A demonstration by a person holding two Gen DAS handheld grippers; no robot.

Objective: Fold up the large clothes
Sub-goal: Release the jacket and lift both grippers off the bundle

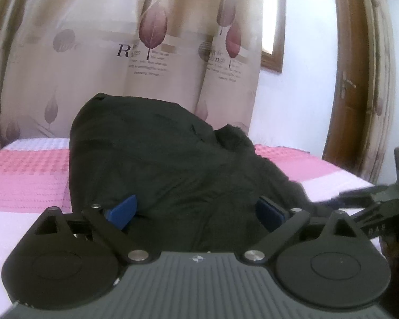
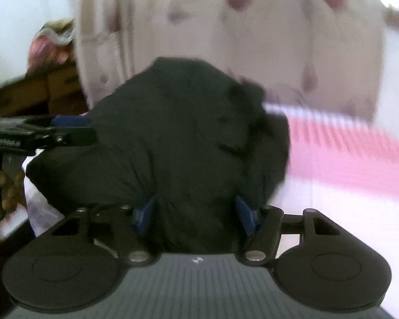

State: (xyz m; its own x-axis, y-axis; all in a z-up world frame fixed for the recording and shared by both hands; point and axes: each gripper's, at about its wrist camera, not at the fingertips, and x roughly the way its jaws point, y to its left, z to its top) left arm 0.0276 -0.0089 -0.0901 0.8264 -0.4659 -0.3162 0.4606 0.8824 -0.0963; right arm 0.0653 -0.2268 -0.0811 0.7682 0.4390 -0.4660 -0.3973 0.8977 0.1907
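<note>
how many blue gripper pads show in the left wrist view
2: one pad left of the black garment, one right of it. The right gripper sits at the frame's edge; its pads are hidden here.

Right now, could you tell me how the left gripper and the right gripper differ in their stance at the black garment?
The left gripper has its blue pads spread wide over the black garment; the right gripper holds its pads closer together. The left wrist view is sharp; the right wrist view is motion-blurred. Both stand open with fabric between their fingers.

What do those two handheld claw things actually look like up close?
Each gripper, left gripper and right gripper, is matte black with a ribbed grey body, two round black discs, silver pivot bolts and blue pads on the fingers. A small white logo marks each body. No cables show.
</note>
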